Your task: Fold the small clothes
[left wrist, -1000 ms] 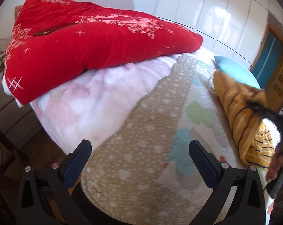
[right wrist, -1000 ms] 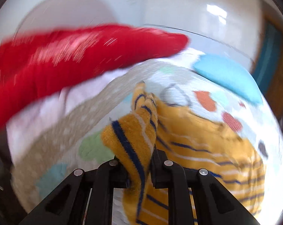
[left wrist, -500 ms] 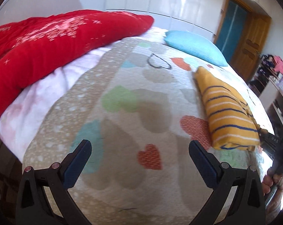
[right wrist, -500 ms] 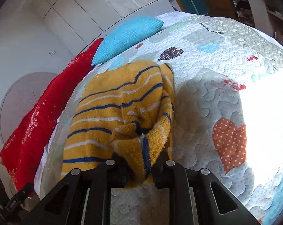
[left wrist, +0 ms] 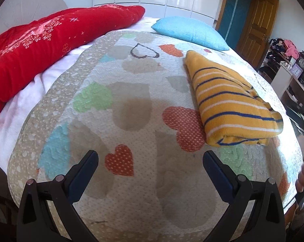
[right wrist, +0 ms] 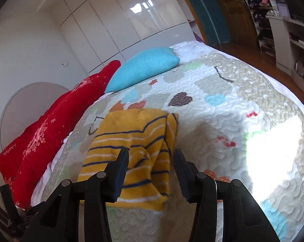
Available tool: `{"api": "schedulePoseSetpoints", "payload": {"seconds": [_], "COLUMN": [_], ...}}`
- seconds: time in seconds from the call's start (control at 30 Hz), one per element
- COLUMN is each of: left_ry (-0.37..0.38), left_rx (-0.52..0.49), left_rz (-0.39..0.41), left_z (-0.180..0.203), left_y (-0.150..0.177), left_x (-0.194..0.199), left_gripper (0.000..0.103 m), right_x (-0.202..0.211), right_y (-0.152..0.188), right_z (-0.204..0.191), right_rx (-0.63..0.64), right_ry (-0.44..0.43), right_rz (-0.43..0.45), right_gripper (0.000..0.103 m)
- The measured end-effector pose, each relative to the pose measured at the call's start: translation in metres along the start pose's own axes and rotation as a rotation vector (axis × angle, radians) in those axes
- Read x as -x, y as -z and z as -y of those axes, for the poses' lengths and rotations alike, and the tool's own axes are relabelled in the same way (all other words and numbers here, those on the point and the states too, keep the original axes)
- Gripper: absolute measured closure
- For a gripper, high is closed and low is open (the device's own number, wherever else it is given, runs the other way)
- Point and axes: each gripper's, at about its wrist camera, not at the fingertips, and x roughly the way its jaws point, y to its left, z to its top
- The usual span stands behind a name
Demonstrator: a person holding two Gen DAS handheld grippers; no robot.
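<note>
A yellow knit garment with blue and white stripes (left wrist: 230,102) lies folded on the heart-patterned quilt (left wrist: 131,109), to the right in the left wrist view. My left gripper (left wrist: 149,161) is open and empty above the quilt, near its front edge, left of the garment. In the right wrist view the garment (right wrist: 131,143) lies just ahead of my right gripper (right wrist: 150,155), which is open with its fingers on either side of the garment's near fold, not clamped on it.
A red blanket (left wrist: 41,46) is piled along the left of the bed and a blue pillow (left wrist: 188,32) lies at the far end. White wardrobe doors (right wrist: 121,20) stand behind. A wooden door (left wrist: 258,26) and cluttered shelves (left wrist: 288,60) are on the right.
My right gripper laid the garment on the quilt, opened and let it go, and has drawn back a little. My left gripper swung right towards the garment, staying open.
</note>
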Motion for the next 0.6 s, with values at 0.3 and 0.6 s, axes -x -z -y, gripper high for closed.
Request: {"api": "schedulePoseSetpoints", "payload": {"seconds": [0.3, 0.6], "left_ry": [-0.043, -0.256], "left_rx": [-0.031, -0.115], "left_rz": [0.184, 0.628], "left_z": [0.003, 0.029], "left_y": [-0.008, -0.008], "left_x": [0.047, 0.114], "left_gripper": [0.0, 0.0], "right_x": [-0.109, -0.023], "right_y": [0.003, 0.023], "right_z": [-0.021, -0.033], "right_rx": [0.134, 0.197], "right_ry": [0.102, 0.147], "right_rz": [-0.176, -0.037], "right_gripper": [0.053, 0.039]}}
